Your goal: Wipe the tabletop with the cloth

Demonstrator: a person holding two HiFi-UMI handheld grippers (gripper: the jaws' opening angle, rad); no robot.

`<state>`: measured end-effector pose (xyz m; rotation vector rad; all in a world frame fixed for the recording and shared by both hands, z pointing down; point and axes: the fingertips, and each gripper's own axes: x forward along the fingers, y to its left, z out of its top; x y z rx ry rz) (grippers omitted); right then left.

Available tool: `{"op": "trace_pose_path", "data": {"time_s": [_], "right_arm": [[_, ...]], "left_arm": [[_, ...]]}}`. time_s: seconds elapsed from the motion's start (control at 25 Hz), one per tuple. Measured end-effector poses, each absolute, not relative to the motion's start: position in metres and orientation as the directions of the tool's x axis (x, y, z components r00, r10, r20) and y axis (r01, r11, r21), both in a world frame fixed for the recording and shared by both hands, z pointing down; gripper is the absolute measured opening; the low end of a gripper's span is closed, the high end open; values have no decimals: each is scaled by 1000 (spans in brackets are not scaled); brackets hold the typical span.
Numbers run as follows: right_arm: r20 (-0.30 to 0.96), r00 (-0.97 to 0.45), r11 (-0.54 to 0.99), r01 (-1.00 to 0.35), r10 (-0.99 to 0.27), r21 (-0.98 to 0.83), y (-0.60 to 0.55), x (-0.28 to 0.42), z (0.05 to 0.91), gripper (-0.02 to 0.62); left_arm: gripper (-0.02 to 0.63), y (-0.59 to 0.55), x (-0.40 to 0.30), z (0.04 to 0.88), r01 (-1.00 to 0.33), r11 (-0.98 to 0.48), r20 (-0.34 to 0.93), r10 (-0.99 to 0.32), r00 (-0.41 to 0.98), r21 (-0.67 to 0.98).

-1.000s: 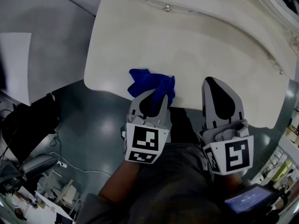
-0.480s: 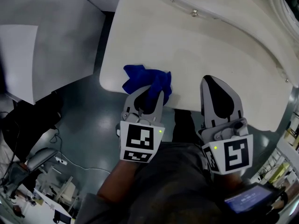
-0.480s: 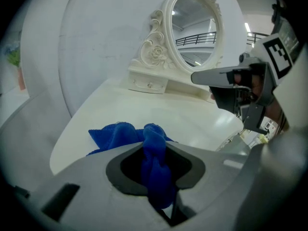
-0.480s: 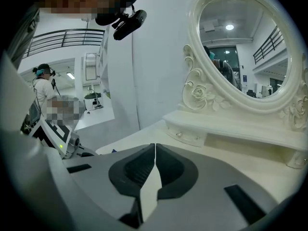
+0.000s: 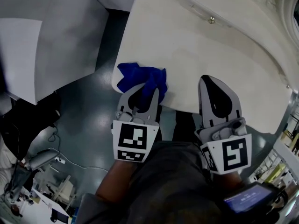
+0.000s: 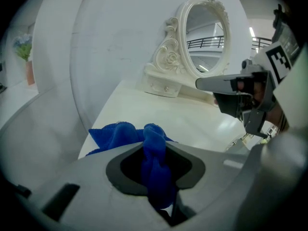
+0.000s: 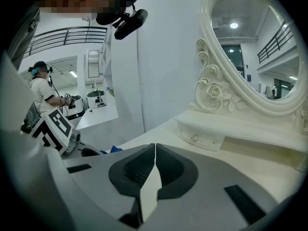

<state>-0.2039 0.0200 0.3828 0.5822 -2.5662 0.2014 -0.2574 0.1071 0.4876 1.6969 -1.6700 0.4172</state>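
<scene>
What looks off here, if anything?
Nothing looks spilled or damaged. One oddity: the blue cloth is bunched into a wad in the left gripper rather than spread flat, and it sits right at the near left corner of the tabletop. The right gripper is shut and empty.

Ahead of the left tool (image 5: 142, 96) and right tool (image 5: 211, 81) the bench (image 5: 187, 45) lies bare; farther ahead, the ornate mirror (image 6: 204, 37) bars passage.

Readable text: none in any view.
Left claw (image 5: 141, 95): its cube bears a black-and-white square marker, no letters or numbers.
Right claw (image 5: 209, 79): its cube bears the same kind of marker, no wording.
Screen (image 5: 247, 201): lit blue, lines too small to read.
</scene>
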Motion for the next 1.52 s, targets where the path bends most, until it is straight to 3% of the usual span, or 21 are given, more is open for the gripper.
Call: {"op": "trace_pose_path", "data": {"time_s": [1.04,1.24,1.52], "right_arm": [[463,-831,930,-365,-309,-34,43,-269,367,15],[452,-833,930,-366,-318,-20,45,-263,366,15],[430,-828,913,-407,-360,-19,41,-234,347,15]], "left_arm": [[92,169,-369,493,-934,294,713,-698,-66,203],[92,199,-400,498,-899,398,744,-654,-139,183],[92,226,-398,469,-898,428,748,-628,-216,100]]}}
